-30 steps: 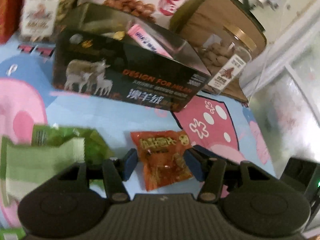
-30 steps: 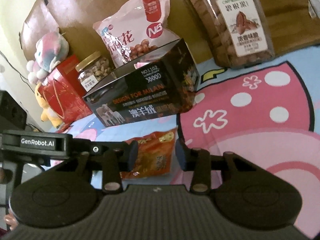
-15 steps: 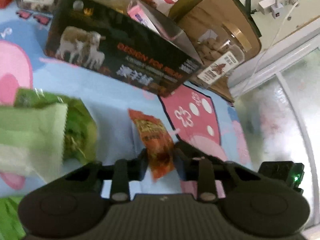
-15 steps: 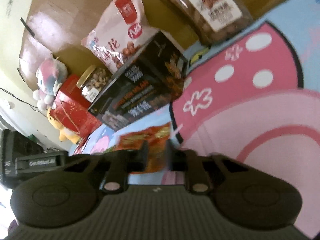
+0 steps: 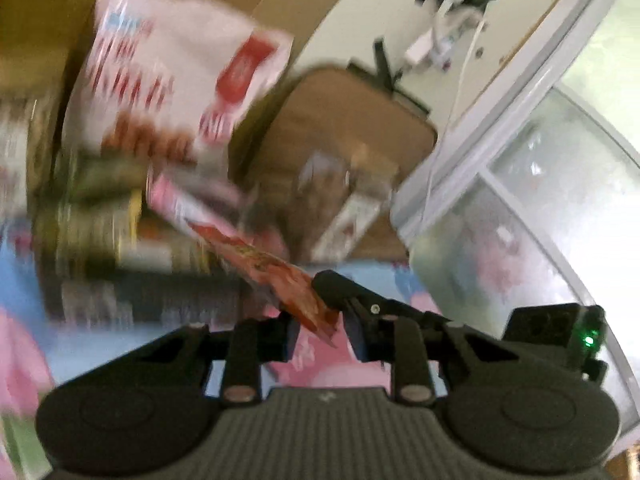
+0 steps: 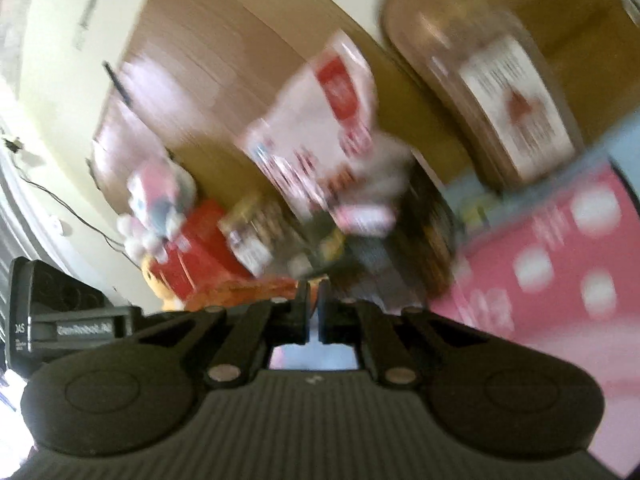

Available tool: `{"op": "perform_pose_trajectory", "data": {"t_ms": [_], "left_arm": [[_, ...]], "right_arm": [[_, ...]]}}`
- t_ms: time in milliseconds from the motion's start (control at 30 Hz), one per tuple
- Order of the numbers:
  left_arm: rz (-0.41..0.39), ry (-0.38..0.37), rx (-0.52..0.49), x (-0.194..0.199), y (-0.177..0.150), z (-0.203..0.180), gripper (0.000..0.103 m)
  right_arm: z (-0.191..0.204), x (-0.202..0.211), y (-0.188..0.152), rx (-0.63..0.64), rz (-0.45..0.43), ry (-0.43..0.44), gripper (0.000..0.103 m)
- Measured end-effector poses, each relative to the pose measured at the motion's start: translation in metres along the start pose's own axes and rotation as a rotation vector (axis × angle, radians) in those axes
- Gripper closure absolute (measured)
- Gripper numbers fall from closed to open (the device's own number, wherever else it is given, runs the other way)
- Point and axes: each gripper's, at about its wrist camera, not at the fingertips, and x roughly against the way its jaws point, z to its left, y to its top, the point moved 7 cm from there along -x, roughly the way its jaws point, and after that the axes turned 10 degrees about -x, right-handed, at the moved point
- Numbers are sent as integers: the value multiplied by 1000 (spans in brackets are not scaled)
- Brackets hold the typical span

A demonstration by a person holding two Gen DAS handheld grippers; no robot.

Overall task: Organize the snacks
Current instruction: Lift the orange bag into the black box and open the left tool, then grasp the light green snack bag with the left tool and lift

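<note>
An orange-red snack packet [image 5: 276, 276] hangs in the air, pinched at its lower end. My right gripper [image 6: 314, 312] is shut on that packet [image 6: 244, 294], whose edge sticks out to the left of the closed fingers. In the left wrist view the right gripper's dark finger [image 5: 340, 284] presses the packet from the right. My left gripper [image 5: 324, 332] is open with the packet's lower tip between its jaws, not clamped. The dark open box [image 5: 100, 256] with a pink packet [image 5: 180, 204] inside is blurred behind; it also shows in the right wrist view [image 6: 404, 240].
A large pink-white peanut bag [image 5: 168, 80] leans behind the box. A clear nut jar [image 6: 500, 108] stands at the right, a smaller jar [image 6: 256, 236], a red box [image 6: 196, 248] and plush toys [image 6: 160, 200] at the left. Pink-and-blue mat [image 6: 560, 248] below. Both views are motion-blurred.
The right gripper has closed on the orange-red packet and lifted it off the mat toward the box. The left gripper has opened from around the packet. Both cameras tilted upward.
</note>
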Motion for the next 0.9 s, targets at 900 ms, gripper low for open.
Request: {"op": "perform_pose_trajectory", "data": {"t_ms": [900], "left_arm": [[30,313,50,90,-61,94,54]], "right_arm": [[34,-60,-74,175,268,33,90]]}}
